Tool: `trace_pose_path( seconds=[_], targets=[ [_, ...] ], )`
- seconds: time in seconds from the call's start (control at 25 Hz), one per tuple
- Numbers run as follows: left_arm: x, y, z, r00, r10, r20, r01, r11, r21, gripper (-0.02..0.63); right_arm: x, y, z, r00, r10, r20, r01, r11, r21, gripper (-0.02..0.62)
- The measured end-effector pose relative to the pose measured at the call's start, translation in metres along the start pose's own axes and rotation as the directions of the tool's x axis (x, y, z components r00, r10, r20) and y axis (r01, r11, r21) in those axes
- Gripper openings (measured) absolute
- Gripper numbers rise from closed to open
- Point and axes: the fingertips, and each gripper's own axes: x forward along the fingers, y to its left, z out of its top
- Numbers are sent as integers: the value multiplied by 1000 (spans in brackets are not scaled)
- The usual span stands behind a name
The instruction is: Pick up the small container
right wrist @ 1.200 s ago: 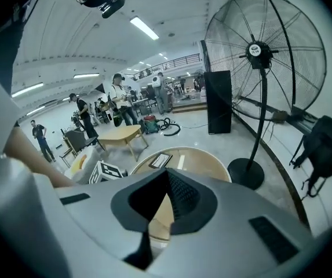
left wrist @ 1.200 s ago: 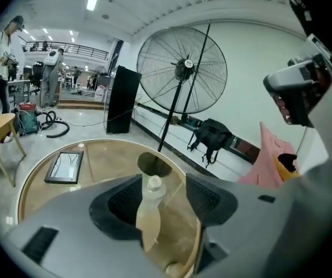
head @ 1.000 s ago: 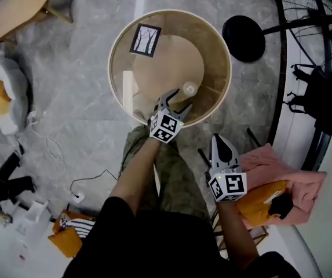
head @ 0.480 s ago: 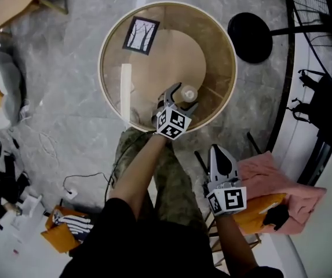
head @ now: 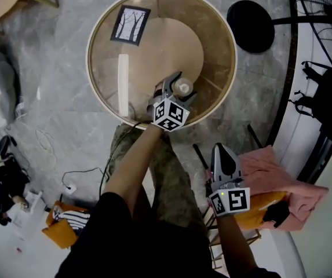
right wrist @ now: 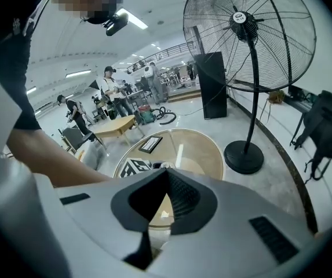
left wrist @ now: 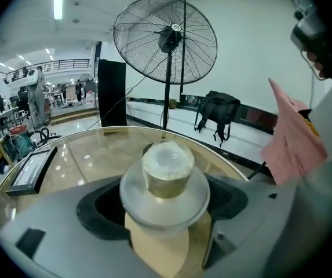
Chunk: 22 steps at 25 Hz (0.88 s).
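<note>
The small container (head: pixel 183 87), a clear round tub with a wide lid, stands on the round glass table (head: pixel 99 94) near its near right edge. My left gripper (head: pixel 181 84) reaches over the table edge, and its jaws stand wide apart with one on each side of the tub. In the left gripper view the small container (left wrist: pixel 166 175) fills the gap between the dark pads of the left gripper (left wrist: pixel 164 207), and I see no squeeze on it. My right gripper (head: pixel 222 153) hangs low beside the person's leg, shut and empty; in the right gripper view the right gripper (right wrist: pixel 168 172) has its pads together.
A framed picture (head: pixel 130 25) lies at the table's far side. A standing fan's black base (head: pixel 250 19) is on the floor at the right, with a black bag (head: pixel 328 97) beyond it. A pink cloth (head: pixel 270 172) lies near the right gripper.
My left gripper has moved forward over the table so that the container now sits between its jaws, which stand wider than before. The right gripper has stayed where it was.
</note>
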Motion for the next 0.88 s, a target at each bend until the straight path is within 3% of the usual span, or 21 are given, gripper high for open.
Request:
trace_pose_path(
  seconds=[0.44,0.72,0.88],
  targets=[
    [-6,11,6,997,76,4,-76,997,-22,352,-15,-11,-3,999,-36,27,35,999,23,21],
    [-40,25,32,992,122,30,-118,988,-95,351,-16,-5,2,997,-52,63,50,998,27,21],
    [-75,33,62,992,119,30,-115,986,-118,351,-18,12,18,993,-71,97,73,997,-16,21]
  ],
)
